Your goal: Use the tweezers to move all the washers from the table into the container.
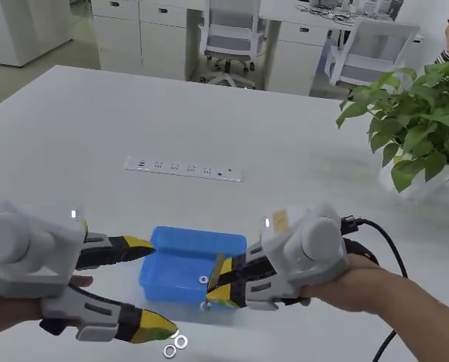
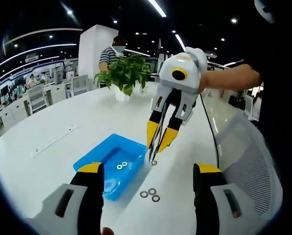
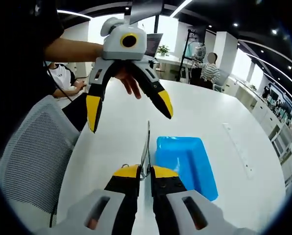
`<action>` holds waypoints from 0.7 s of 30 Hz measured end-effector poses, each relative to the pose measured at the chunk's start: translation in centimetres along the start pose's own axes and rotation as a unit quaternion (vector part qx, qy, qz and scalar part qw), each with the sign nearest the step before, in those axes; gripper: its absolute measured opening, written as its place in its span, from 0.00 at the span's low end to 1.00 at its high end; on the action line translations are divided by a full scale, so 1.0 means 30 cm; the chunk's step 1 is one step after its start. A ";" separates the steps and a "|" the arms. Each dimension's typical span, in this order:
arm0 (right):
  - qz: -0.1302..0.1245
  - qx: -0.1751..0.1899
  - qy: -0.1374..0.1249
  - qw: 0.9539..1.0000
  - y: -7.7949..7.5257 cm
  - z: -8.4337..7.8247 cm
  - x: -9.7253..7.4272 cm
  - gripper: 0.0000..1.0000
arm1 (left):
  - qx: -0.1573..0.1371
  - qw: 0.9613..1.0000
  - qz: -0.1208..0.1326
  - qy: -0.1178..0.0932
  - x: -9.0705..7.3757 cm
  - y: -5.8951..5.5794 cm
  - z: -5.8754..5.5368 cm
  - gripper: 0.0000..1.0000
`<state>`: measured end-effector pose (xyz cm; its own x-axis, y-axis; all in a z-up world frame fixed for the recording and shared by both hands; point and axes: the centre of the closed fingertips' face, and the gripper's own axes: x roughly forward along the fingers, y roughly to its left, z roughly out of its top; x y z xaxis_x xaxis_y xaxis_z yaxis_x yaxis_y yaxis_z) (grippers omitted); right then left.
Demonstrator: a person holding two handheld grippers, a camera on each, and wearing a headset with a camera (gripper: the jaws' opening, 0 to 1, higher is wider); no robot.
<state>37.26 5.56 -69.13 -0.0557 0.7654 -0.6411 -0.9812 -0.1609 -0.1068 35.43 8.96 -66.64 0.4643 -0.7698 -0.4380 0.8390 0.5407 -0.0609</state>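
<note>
head view looks over a wide white table point(image 1: 300, 173) in an open office, with white cabinets point(image 1: 149, 30) and grey chairs point(image 1: 232, 38) along the far side. a power strip point(image 1: 183, 168) lies flat past the middle, and a leafy plant point(image 1: 413, 113) stands at the far right edge. near the person sits a shallow blue container point(image 1: 179, 253). the left gripper point(image 1: 153, 286) hangs at its near left with jaws spread wide and nothing between them; one yellow tip overlaps the container's left rim. the right gripper point(image 1: 232, 283) comes in from the right, jaws pinched together on the tweezers point(image 3: 147, 147), a thin metal pair pointing down at the table just beside the container's near right corner. the washers point(image 2: 152, 191) are small flat silver rings: in the left gripper view three lie close together on the table just near of the container, two lie inside it on the blue floor, and one sits at the tweezers' tips. whether the tips hold it, i cannot tell.
</note>
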 end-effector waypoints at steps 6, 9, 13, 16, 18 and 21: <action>0.001 -0.002 -0.004 1.000 -0.018 0.029 -0.007 0.10 | -0.005 1.000 0.012 -0.003 -0.026 0.013 -0.001 0.86; -0.001 -0.002 -0.008 1.000 -0.034 0.043 -0.011 0.10 | -0.007 1.000 0.017 -0.005 -0.034 0.021 -0.002 0.89; -0.003 -0.002 -0.010 1.000 -0.054 0.056 -0.013 0.10 | -0.009 1.000 0.026 -0.007 -0.040 0.033 -0.004 0.94; -0.004 -0.002 -0.010 1.000 -0.069 0.062 -0.014 0.10 | -0.010 0.999 0.029 -0.009 -0.044 0.040 -0.002 0.96; -0.005 -0.002 -0.010 1.000 -0.080 0.063 -0.014 0.10 | -0.010 0.999 0.033 -0.012 -0.046 0.046 0.001 0.98; -0.007 -0.003 -0.010 1.000 -0.096 0.062 -0.013 0.10 | -0.011 0.999 0.038 -0.015 -0.050 0.055 0.002 0.99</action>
<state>39.75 6.91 -67.16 -0.0457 0.7794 -0.6249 -0.9809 -0.1534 -0.1196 36.12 10.99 -66.02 0.5343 -0.7360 -0.4157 0.7952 0.6044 -0.0479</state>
